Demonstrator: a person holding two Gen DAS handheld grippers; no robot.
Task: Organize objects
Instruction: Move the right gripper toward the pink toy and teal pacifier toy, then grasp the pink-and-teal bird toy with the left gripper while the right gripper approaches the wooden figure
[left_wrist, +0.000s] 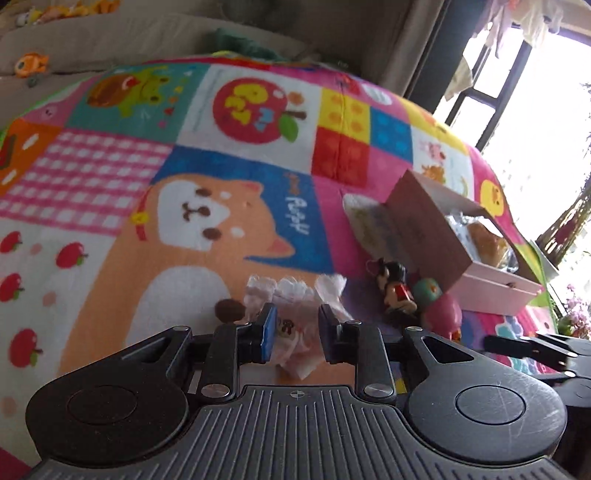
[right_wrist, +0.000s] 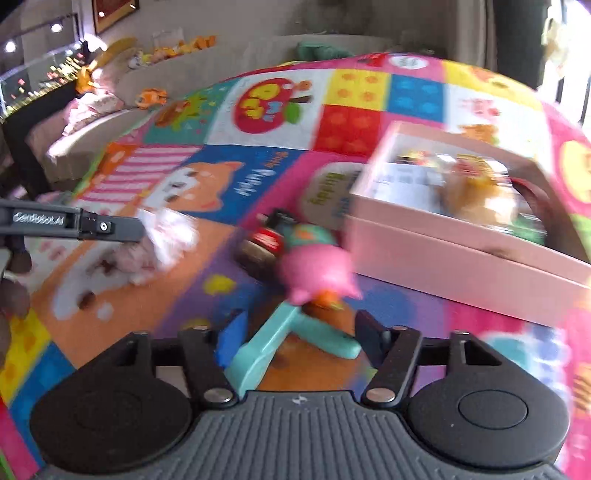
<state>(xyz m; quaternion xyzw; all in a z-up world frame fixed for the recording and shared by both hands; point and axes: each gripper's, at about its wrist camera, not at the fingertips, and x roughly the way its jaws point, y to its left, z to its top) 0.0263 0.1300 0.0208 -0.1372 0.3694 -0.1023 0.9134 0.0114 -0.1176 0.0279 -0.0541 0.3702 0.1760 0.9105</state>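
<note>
Two grippers over a patchwork fleece blanket (left_wrist: 221, 177). Left gripper (left_wrist: 297, 338) pinches a crinkly clear plastic packet (left_wrist: 295, 295); right gripper (right_wrist: 295, 339), jaws spread, straddles a smooth teal-and-pink plastic toy (right_wrist: 306, 288). Nearby, a glossy figurine (left_wrist: 393, 288) lies beside an open pink cardboard box (right_wrist: 461, 254).

The left claw (left_wrist: 295, 328) is closed on a crinkled clear plastic packet (left_wrist: 291, 295) above a colourful patchwork blanket (left_wrist: 184, 166). To its right lie a dark-haired figurine (left_wrist: 393, 286), a pink toy (left_wrist: 443, 314) and an open pink box (left_wrist: 491, 291).
</note>
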